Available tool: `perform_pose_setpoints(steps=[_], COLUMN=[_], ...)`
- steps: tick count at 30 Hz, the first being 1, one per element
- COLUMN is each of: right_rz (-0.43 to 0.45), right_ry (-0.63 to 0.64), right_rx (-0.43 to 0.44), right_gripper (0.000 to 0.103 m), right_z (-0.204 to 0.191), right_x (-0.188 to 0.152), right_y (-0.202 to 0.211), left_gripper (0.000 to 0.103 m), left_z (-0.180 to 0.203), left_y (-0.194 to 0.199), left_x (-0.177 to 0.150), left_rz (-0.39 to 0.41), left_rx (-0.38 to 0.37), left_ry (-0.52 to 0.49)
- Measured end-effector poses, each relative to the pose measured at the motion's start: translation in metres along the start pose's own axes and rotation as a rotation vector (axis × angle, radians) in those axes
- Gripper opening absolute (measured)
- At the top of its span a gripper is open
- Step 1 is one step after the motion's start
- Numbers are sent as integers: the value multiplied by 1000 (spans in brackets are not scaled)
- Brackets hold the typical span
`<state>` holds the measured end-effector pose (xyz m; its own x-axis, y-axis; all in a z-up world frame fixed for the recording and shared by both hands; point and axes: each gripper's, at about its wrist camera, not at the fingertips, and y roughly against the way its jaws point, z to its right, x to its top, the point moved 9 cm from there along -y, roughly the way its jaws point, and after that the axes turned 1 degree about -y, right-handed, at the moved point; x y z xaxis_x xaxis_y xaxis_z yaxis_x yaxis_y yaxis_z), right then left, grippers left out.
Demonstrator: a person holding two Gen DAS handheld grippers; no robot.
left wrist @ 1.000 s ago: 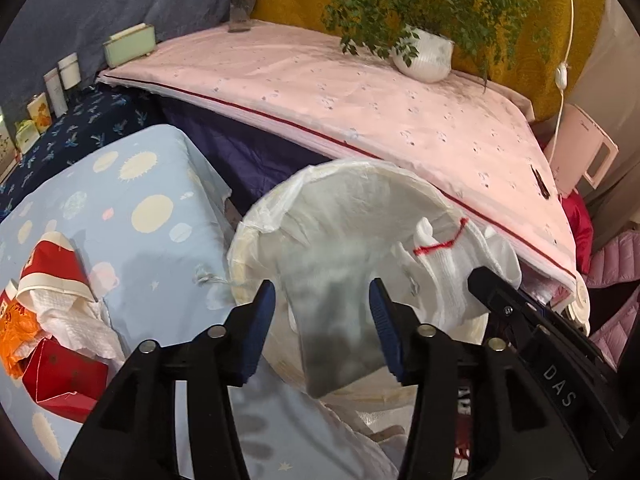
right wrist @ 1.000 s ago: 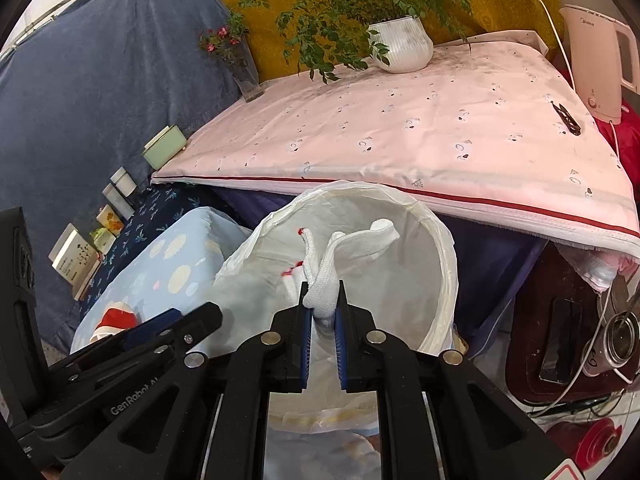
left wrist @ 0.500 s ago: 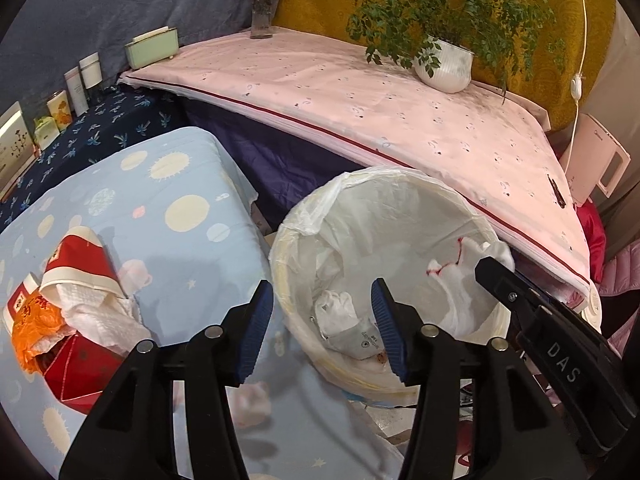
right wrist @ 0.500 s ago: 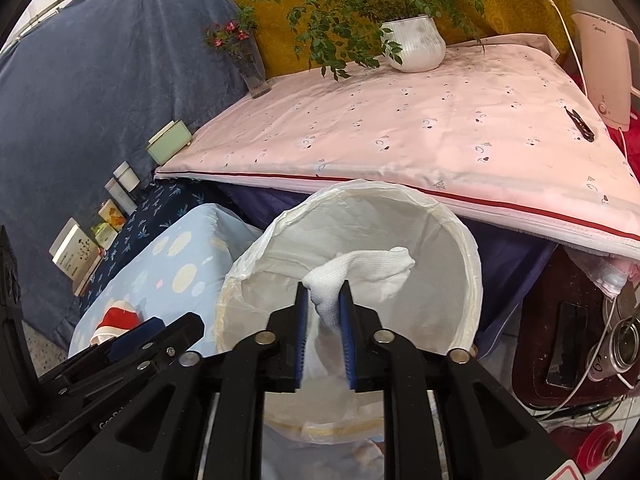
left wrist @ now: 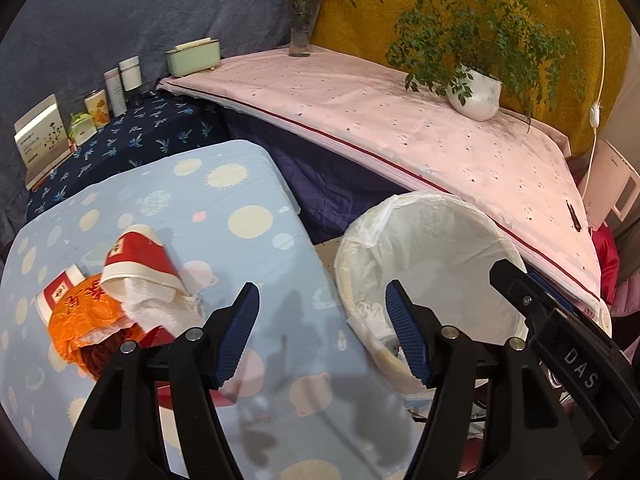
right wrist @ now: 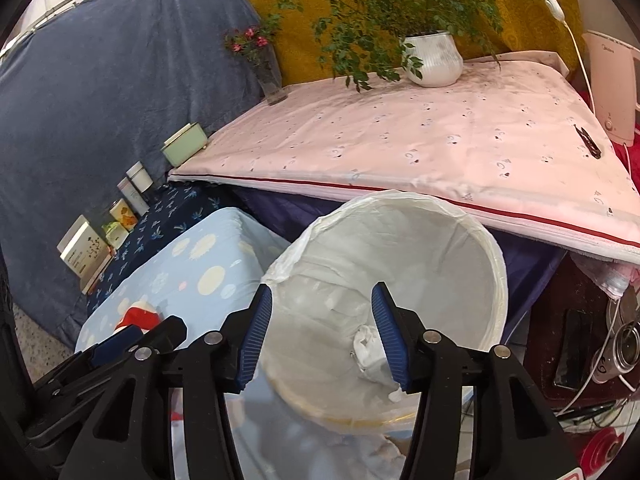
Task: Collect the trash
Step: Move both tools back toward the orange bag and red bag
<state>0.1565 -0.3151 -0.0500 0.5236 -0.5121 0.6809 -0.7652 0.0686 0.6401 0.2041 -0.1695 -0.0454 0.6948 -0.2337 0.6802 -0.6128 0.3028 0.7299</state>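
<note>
The white trash bin [right wrist: 400,264] with its plastic bag liner stands just beside the blue spotted table [left wrist: 240,208]. A crumpled white tissue [right wrist: 370,350] lies at the bottom of the bin, so this drop looks done. More trash waits on the table, well apart from the bin: a red and white paper cup [left wrist: 138,258], an orange wrapper [left wrist: 86,312] and a white napkin [left wrist: 154,308], all bunched together.

The right gripper [right wrist: 322,330] hangs over the bin mouth. Its jaws are spread wide and hold nothing. The left gripper [left wrist: 322,334] hovers over the table edge next to the bin, jaws also wide apart and empty.

The next move is probably to reach away from the bin to the pile and pinch one piece.
</note>
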Motion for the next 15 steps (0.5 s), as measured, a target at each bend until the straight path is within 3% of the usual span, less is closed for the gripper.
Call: perform_pose_setpoints(steps=[15], right_rz=[-32], right_ry=[87], right_rx=[53], right_gripper=[54], right_z=[-60], right_x=[-31], right_y=[18], left_gripper=[62], left_z=[-58], left_y=[36], left_x=[-18], left_rz=[10], left_rx=[49], left_ry=[90])
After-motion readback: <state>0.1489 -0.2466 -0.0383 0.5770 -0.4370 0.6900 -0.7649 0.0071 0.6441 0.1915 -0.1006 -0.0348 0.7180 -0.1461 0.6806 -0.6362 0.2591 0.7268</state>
